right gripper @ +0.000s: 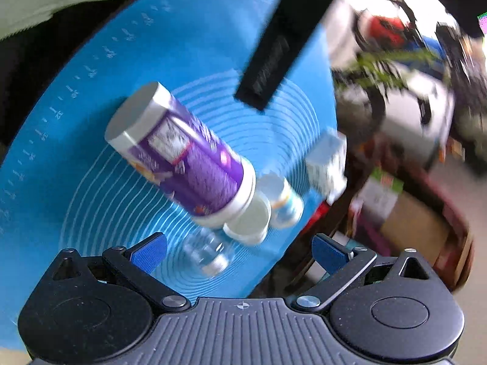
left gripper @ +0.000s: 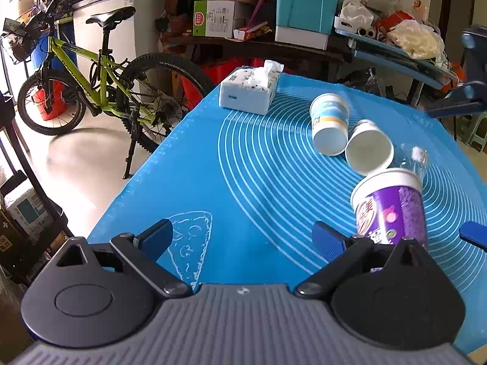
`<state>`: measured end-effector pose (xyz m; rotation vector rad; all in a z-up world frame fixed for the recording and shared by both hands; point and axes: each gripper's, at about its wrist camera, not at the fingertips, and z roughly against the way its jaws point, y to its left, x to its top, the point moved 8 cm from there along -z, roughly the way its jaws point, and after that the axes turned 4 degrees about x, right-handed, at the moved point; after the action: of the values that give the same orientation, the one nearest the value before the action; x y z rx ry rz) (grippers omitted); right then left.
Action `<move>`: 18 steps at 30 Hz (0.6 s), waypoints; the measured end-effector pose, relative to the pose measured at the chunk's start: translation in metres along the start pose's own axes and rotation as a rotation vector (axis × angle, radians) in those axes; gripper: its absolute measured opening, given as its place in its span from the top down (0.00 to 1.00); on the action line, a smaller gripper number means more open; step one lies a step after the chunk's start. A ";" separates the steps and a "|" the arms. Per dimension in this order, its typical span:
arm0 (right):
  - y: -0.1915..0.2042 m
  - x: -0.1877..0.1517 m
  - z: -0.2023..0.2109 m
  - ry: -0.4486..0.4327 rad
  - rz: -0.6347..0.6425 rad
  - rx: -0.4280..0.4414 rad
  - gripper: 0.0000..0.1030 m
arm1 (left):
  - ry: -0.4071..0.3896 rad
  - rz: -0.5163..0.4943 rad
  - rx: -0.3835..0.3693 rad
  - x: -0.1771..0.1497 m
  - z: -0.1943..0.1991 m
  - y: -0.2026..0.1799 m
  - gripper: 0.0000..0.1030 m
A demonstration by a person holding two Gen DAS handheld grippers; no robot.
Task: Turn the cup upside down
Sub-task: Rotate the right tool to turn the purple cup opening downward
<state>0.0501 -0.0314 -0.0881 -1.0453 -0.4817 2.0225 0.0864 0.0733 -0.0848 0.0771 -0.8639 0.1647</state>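
Note:
A purple-and-white cup [left gripper: 391, 210] stands on the blue mat [left gripper: 243, 182] just right of my left gripper [left gripper: 243, 238], which is open and empty. The cup also shows in the blurred right wrist view [right gripper: 182, 161]. Two white paper cups lie on their sides behind it: one with a blue-and-orange label [left gripper: 330, 123], one plain [left gripper: 368, 147]. A clear plastic bottle [left gripper: 415, 159] lies beside them. My right gripper [right gripper: 240, 251] is open and empty, held above the mat; its blue fingers [left gripper: 456, 103] show at the right edge of the left wrist view.
A tissue pack [left gripper: 251, 88] sits at the mat's far edge. A green bicycle [left gripper: 100, 82] stands on the floor to the left. Shelves with boxes and a teal bin [left gripper: 306, 6] are behind the table. The other gripper's dark body [right gripper: 274, 48] crosses the right wrist view.

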 end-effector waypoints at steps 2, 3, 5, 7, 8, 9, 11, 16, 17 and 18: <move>0.003 0.013 0.002 -0.036 0.091 0.011 0.00 | 0.008 -0.002 0.001 -0.002 -0.003 0.001 0.06; 0.006 0.018 0.001 -0.049 0.134 0.020 0.00 | 0.011 -0.001 0.001 -0.004 -0.003 0.002 0.06; 0.012 0.026 -0.004 -0.033 0.225 0.038 0.00 | 0.014 -0.001 0.002 -0.006 -0.006 0.004 0.06; 0.017 0.031 -0.010 -0.021 0.305 0.045 0.00 | 0.015 -0.004 0.004 -0.008 -0.008 0.006 0.06; 0.021 0.034 -0.013 -0.015 0.357 0.042 0.00 | 0.017 -0.003 0.005 -0.009 -0.009 0.006 0.06; 0.022 0.034 -0.016 -0.012 0.393 0.043 0.00 | 0.019 -0.002 0.003 -0.010 -0.010 0.008 0.06; 0.028 0.037 -0.020 -0.009 0.464 0.066 0.00 | 0.025 0.004 -0.001 -0.011 -0.012 0.010 0.06; 0.048 0.043 -0.024 -0.038 0.573 0.171 0.00 | 0.037 0.014 -0.006 -0.013 -0.017 0.014 0.06; 0.054 0.045 -0.025 -0.050 0.592 0.191 0.00 | 0.039 0.016 -0.006 -0.014 -0.018 0.014 0.06; 0.060 0.047 -0.027 -0.049 0.603 0.211 0.03 | 0.042 0.018 -0.007 -0.014 -0.019 0.014 0.06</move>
<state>0.0272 -0.0319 -0.1658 -1.0969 0.0428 2.5593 0.0892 0.0885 -0.1078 0.0591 -0.8231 0.1791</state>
